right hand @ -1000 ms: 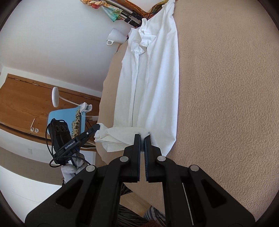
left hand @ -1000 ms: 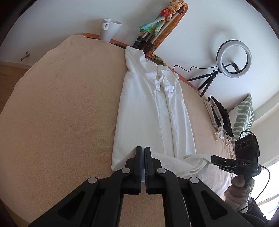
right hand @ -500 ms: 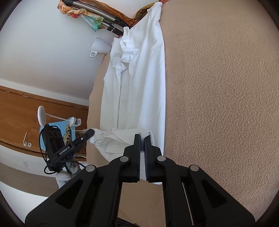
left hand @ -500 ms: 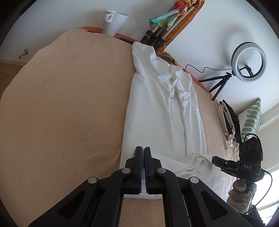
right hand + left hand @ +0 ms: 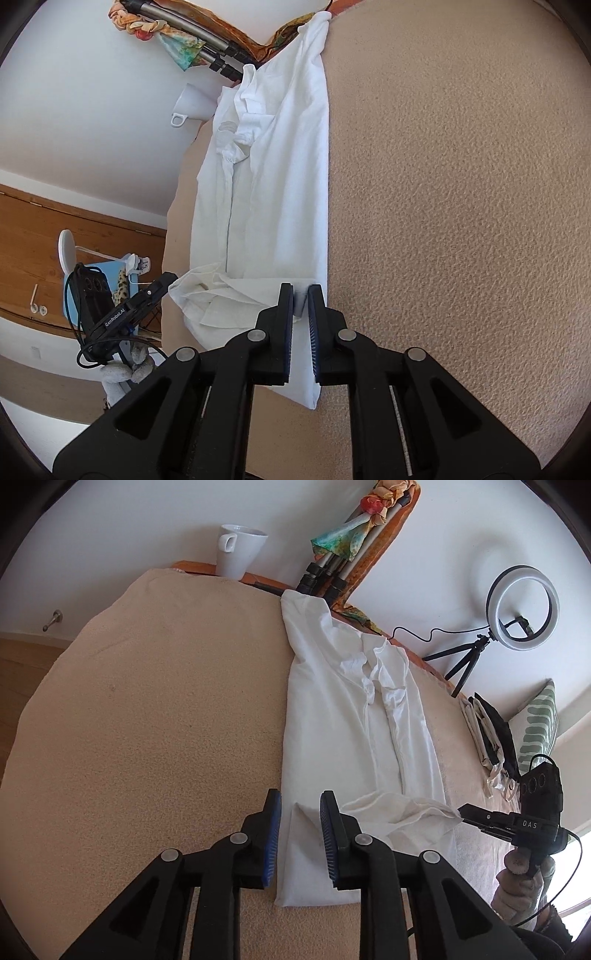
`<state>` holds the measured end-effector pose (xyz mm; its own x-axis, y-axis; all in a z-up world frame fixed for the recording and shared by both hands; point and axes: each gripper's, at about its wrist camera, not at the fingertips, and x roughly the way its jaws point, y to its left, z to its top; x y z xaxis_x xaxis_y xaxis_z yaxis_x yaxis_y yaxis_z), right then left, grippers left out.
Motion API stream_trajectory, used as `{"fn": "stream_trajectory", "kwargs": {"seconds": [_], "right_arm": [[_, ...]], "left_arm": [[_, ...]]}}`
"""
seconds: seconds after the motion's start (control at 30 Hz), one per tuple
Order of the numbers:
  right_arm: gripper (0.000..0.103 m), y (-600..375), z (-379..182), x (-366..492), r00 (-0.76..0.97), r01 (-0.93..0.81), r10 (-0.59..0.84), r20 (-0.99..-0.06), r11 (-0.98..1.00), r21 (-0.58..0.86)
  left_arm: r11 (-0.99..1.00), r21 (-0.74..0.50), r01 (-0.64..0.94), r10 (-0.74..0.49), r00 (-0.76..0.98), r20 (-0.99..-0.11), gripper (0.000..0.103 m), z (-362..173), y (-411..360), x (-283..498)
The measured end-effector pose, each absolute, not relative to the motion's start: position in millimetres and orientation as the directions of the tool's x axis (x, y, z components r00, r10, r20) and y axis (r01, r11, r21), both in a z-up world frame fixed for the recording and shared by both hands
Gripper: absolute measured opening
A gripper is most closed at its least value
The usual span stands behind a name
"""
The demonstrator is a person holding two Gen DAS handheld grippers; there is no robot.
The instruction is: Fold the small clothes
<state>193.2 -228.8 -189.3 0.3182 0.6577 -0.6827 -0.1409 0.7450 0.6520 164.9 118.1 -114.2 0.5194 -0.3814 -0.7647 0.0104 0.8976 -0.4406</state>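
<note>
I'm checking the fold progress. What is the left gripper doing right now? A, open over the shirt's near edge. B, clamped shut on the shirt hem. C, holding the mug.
A: the left gripper stands open, its blue pads apart above the white shirt.

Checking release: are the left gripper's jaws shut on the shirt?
No. The left gripper is open, fingers apart over the white shirt.

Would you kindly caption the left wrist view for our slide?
Open left gripper over the white shirt's hem on a beige cover.
</note>
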Motion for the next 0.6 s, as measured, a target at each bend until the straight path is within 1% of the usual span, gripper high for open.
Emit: {"fn": "stream_trajectory", "kwargs": {"seconds": [0.03, 0.13, 0.27, 0.43, 0.6], "right_arm": [[0.017, -229, -184, 190, 0.329, -0.165, 0.659, -0.676, 0.746, 0.646], [0.018, -224, -173, 180, 0.324, -0.246, 0.683, -0.655, 0.729, 0.639], [0.018, -206, -180, 169, 0.242, -0.316, 0.71, -0.662, 0.703, 0.638], [0.018, -183, -194, 165, 0.19, -0.368, 0.674, -0.714, 0.723, 0.584], [0.018, -178, -198, 179, 0.184, -0.362, 0.683, -0.707, 0.716, 0.597]], "left_arm": [[0.903, -0.429, 0.031, -0.381, 0.521, -0.764, 0.019, -111, 116, 160], [0.911, -0.402, 0.089, -0.39, 0.502, -0.772, 0.019, -110, 108, 148], [0.919, -0.372, 0.135, -0.391, 0.445, -0.805, 0.019, -123, 91, 139], [0.922, -0.359, 0.144, -0.387, 0.397, -0.832, 0.019, -139, 78, 147], [0.913, -0.39, 0.119, -0.403, 0.404, -0.821, 0.019, -142, 76, 170]]}}
